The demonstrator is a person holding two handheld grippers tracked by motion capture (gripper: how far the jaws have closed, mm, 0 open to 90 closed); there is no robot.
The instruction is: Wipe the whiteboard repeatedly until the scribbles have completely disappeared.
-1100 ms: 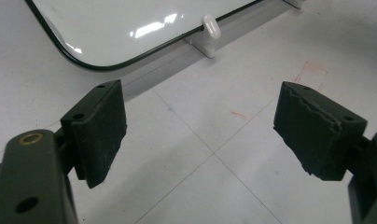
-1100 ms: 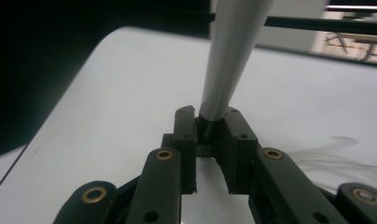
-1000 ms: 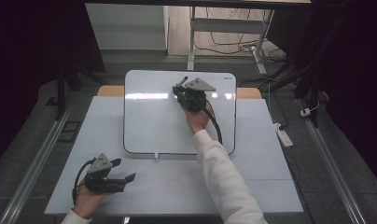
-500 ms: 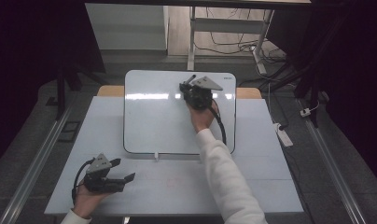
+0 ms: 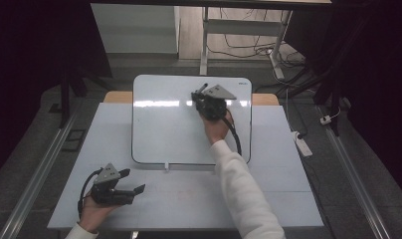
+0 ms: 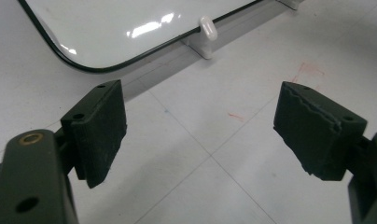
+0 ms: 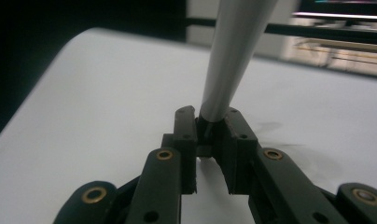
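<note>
Right gripper (image 5: 205, 94) sits over the upper right part of the whiteboard (image 5: 169, 129), held by the right hand (image 5: 217, 125), sleeve coming in from the bottom of the high view. In the right gripper view its jaws are clamped on a marker (image 7: 233, 51): grey barrel pinched between the pads at its dark lower end, rising up and away from the jaws, tilted slightly. Marker's dark end pokes out above the gripper in the high view (image 5: 203, 87). Whether the tip touches the board: cannot tell. Faint dark smudges on the board just beside the jaws in the right gripper view.

Whiteboard lies flat on the white surface (image 5: 288, 199), toward its far side, dark-rimmed w/ rounded corners, glare band across the top. Small white clip (image 6: 208, 29) at the near edge, approx. mid-width.

Left gripper (image 5: 132, 191) rests low on the surface at near left, held in the left hand (image 5: 92, 211), well apart from the board. Jaws stand wide apart, nothing between them; left gripper view looks across bare surface to the board's near corner and the clip. Faint red marks (image 6: 310, 71) on the surface near the right-hand pad.

Power strip (image 5: 302, 143) lies on the floor off the surface's right edge.
</note>
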